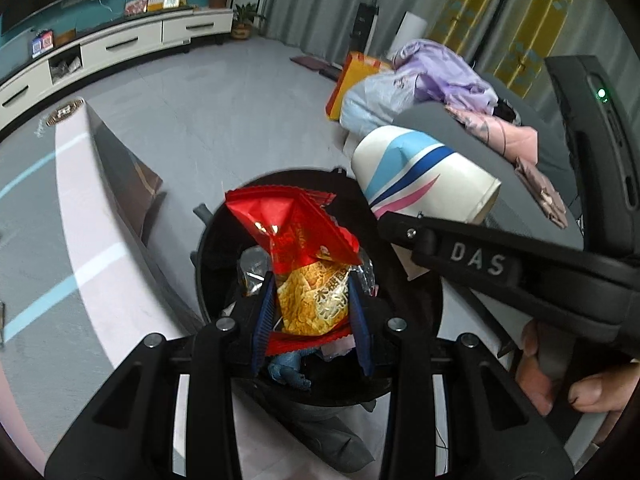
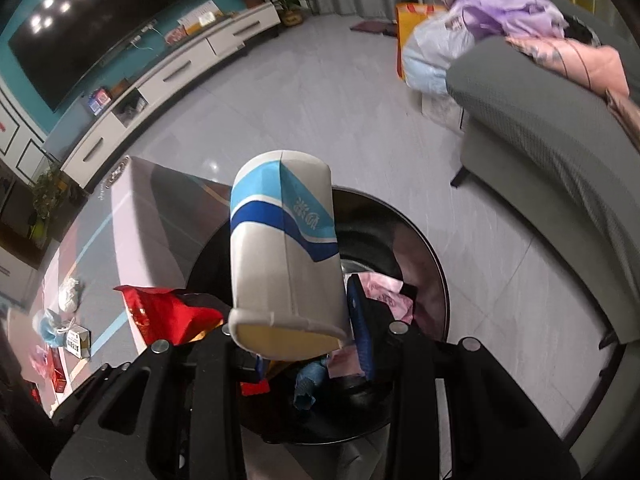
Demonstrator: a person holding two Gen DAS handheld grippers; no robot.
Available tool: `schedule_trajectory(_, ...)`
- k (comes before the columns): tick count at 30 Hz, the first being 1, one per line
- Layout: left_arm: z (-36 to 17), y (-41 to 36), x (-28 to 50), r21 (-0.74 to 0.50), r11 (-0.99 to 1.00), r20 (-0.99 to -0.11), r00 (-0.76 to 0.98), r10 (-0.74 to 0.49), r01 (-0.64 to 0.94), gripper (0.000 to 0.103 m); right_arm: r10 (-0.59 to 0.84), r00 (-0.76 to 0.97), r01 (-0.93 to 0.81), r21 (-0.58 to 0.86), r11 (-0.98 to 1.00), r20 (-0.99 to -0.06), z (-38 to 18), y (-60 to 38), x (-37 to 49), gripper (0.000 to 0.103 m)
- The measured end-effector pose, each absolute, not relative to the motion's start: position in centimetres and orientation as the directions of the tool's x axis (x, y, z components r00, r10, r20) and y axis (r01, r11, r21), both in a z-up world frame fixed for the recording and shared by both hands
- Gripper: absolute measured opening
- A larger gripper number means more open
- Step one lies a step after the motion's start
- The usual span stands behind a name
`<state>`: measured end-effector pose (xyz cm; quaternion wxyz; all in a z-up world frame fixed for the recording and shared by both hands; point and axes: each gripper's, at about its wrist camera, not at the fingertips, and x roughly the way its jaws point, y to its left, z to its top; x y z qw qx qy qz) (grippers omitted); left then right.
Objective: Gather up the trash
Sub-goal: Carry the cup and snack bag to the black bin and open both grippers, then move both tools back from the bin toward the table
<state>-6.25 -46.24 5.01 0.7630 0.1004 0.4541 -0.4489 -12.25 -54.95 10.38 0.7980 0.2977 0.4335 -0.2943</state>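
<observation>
My left gripper (image 1: pixel 312 316) is shut on a red and gold snack wrapper (image 1: pixel 304 256) and holds it over the round black trash bin (image 1: pixel 208 240). My right gripper (image 2: pixel 310 332) is shut on a white paper cup with blue stripes (image 2: pixel 280 248), squashed flat at its rim, over the same bin (image 2: pixel 400 232). The cup (image 1: pixel 420 176) and the right gripper's black finger show in the left wrist view too. The wrapper (image 2: pixel 168 316) shows at the left in the right wrist view. Pink paper (image 2: pixel 384 292) and a blue scrap (image 2: pixel 308 384) lie in the bin.
A low table (image 2: pixel 160 216) with pale and grey stripes stands left of the bin; more litter (image 2: pixel 68 332) lies on it. A grey sofa (image 2: pixel 540 140) with clothes and bags is on the right. A white TV cabinet (image 1: pixel 120 44) lines the far wall.
</observation>
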Motion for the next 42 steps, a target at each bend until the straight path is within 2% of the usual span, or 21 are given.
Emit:
schedule_trajectory(8, 3.1, -46.9, -6.4, -0.280, 0.575, -0.812, 0.130, -0.569, 0.768, 0.039, -0.204, 0.383, 0.761, 0.183, 0.622, -0.901, 9.0, -55.5, -12.3, 0.034)
schedule_trajectory(11, 3.4, -46.9, -6.4, -0.278, 0.576, -0.811, 0.133, -0.569, 0.768, 0.056, -0.208, 0.377, 0.766, 0.178, 0.617, -0.903, 9.0, -55.6, -12.3, 0.035)
schedule_trajectory(12, 3.5, -46.8, -6.5, -0.279, 0.572, -0.808, 0.134, -0.574, 0.771, 0.061, -0.205, 0.378, 0.768, 0.181, 0.615, -0.903, 9.0, -55.6, -12.4, 0.038)
schedule_trajectory(13, 3.8, -46.7, -6.6, -0.278, 0.569, -0.806, 0.135, -0.577, 0.774, 0.067, -0.203, 0.381, 0.769, 0.187, 0.612, -0.902, 9.1, -55.6, -12.4, 0.045)
schedule_trajectory(16, 4.7, -46.0, -6.7, -0.281, 0.568, -0.793, 0.146, -0.591, 0.773, 0.080, -0.204, 0.393, 0.767, 0.197, 0.611, -0.897, 9.4, -55.6, -12.5, 0.054)
schedule_trajectory(19, 5.5, -44.8, -6.6, -0.291, 0.575, -0.782, 0.157, -0.604, 0.765, 0.087, -0.214, 0.412, 0.761, 0.205, 0.616, -0.886, 9.9, -55.4, -12.6, 0.061)
schedule_trajectory(28, 9.4, -39.1, -5.0, -0.323, 0.618, -0.719, 0.239, -0.653, 0.717, 0.100, -0.250, 0.470, 0.715, 0.199, 0.670, -0.846, 11.9, -53.4, -11.6, 0.073)
schedule_trajectory(34, 12.3, -33.4, -3.4, -0.320, 0.688, -0.648, 0.379, -0.661, 0.652, 0.100, -0.280, 0.523, 0.667, 0.182, 0.722, -0.805, 13.3, -51.2, -10.5, 0.082)
schedule_trajectory(38, 13.5, -29.2, -2.8, -0.274, 0.746, -0.605, 0.494, -0.625, 0.607, 0.100, -0.292, 0.549, 0.634, 0.162, 0.756, -0.784, 13.9, -49.6, -9.4, 0.083)
schedule_trajectory(40, 13.9, -27.1, -2.3, -0.283, 0.769, -0.580, 0.537, -0.613, 0.573, 0.100, -0.294, 0.559, 0.618, 0.153, 0.771, -0.775, 14.1, -48.7, -8.8, 0.089)
schedule_trajectory(42, 13.9, -24.9, -1.5, -0.310, 0.793, -0.573, 0.562, -0.596, 0.525, 0.100, -0.299, 0.573, 0.597, 0.139, 0.790, -0.763, 14.3, -47.7, -8.1, 0.091)
